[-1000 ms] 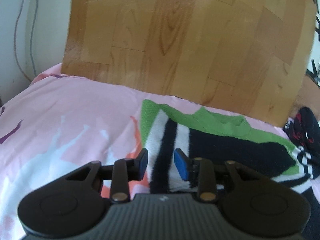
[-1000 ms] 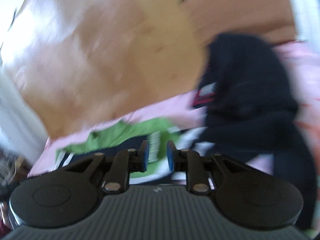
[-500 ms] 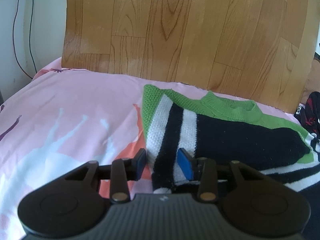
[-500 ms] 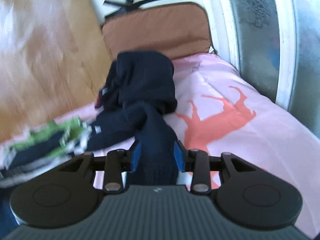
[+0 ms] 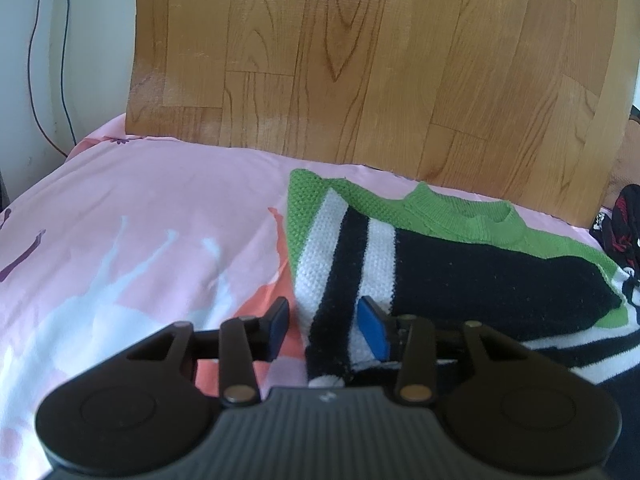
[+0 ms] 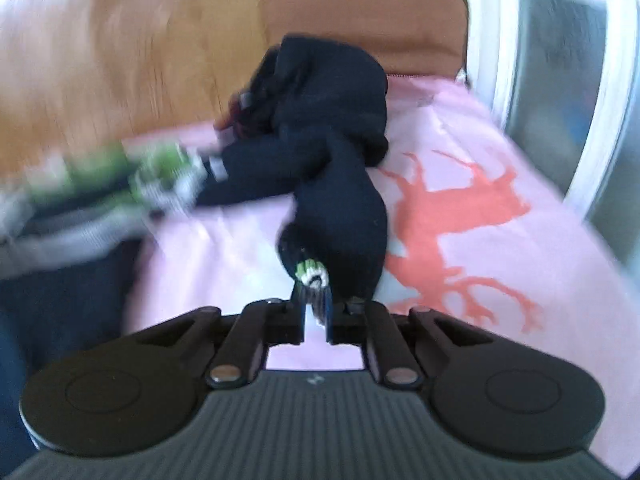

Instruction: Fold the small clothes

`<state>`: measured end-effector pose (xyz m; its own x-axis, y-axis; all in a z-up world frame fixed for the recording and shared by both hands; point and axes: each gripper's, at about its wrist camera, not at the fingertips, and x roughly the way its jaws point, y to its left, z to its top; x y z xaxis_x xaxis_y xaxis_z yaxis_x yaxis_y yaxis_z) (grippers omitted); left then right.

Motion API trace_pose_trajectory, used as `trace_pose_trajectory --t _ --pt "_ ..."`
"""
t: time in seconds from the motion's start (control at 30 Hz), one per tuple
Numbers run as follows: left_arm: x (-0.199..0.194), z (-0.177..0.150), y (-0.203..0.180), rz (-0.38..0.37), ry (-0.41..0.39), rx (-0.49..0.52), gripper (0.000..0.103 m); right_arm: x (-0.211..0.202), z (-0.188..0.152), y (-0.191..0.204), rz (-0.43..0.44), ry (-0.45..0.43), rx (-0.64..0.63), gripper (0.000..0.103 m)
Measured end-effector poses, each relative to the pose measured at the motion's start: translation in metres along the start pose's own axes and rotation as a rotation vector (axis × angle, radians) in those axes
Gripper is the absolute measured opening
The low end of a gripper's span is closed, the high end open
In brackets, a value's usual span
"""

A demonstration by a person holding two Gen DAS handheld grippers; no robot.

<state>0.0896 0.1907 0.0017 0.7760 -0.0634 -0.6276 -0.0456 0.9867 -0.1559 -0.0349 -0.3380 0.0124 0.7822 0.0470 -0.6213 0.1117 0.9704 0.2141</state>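
A green, white and black striped knit sweater lies on the pink bedsheet, its left sleeve folded over the body. My left gripper is open, its jaws astride the striped sleeve's end. In the right wrist view, my right gripper is shut on the striped cuff of the sweater's black right sleeve, which stretches away toward the sweater's blurred body.
A wood-grain headboard stands behind the bed. A dark crumpled garment lies at the bed's far end by a brown cushion. A window frame runs along the right. Cables hang on the left wall.
My right gripper swung from the sweater's body to the black sleeve, closed on its cuff and pulled it back. My left gripper opened wider around the folded sleeve's end.
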Motion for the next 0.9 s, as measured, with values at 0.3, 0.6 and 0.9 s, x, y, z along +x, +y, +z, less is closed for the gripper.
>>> trace_pose_trajectory --t 0.3,0.6,0.9 --pt "-0.02 0.007 0.01 -0.069 -0.071 -0.071 0.039 -0.06 0.151 0.077 0.49 -0.159 0.067 0.011" --pt "-0.028 0.013 0.027 -0.125 -0.082 -0.165 0.039 0.013 0.198 0.218 0.596 -0.047 -0.1 0.011" --pt "-0.03 0.019 0.053 -0.174 -0.083 -0.299 0.042 0.083 0.179 0.328 0.765 0.125 -0.128 0.011"
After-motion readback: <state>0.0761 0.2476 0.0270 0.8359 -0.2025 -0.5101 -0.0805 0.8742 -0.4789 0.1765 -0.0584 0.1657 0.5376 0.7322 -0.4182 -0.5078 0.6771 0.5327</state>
